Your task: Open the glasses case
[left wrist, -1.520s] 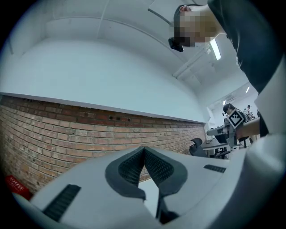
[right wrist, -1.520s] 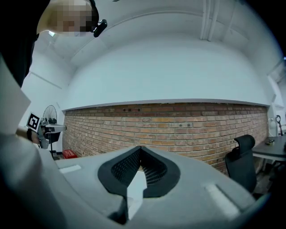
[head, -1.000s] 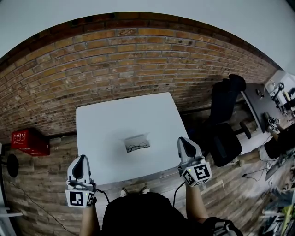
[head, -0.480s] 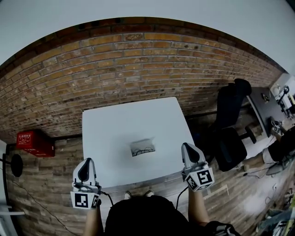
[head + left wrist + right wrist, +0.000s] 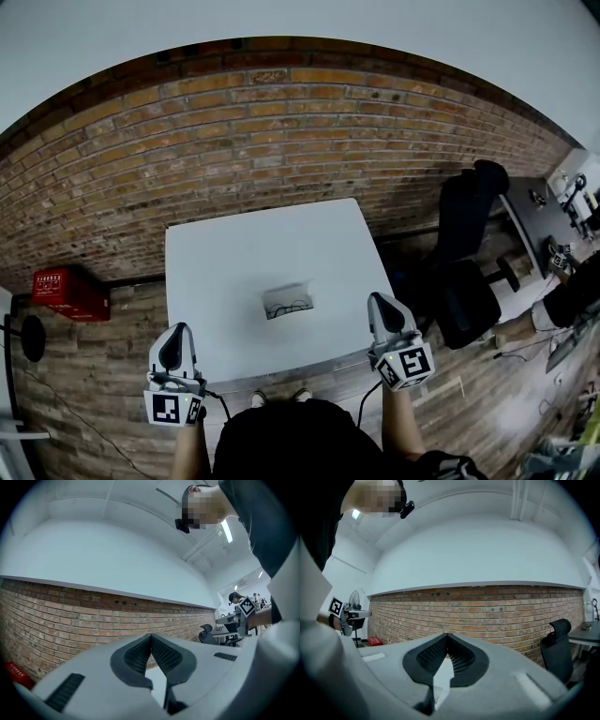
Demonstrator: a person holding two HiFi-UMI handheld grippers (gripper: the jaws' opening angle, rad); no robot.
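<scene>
A small pale grey glasses case [image 5: 288, 301] lies near the middle of the white table [image 5: 216, 262]. Its lid looks raised and something dark shows inside. My left gripper [image 5: 174, 330] hangs off the table's near left corner, well short of the case. My right gripper [image 5: 377, 300] is held at the table's near right edge, to the right of the case. In the left gripper view the left gripper [image 5: 151, 637] has its pads together with nothing between them. The right gripper [image 5: 446, 636] looks the same in its own view. The case is hidden in both gripper views.
A brick wall [image 5: 281, 122] rises behind the table. A red box [image 5: 64, 288] sits on the floor at the left, and a black office chair [image 5: 466, 272] stands close to the table's right side. A cluttered desk [image 5: 562, 216] is at the far right.
The head view has shifted a little, so the table and case sit slightly lower and to the right in the picture. Both grippers stay where they were, shut.
</scene>
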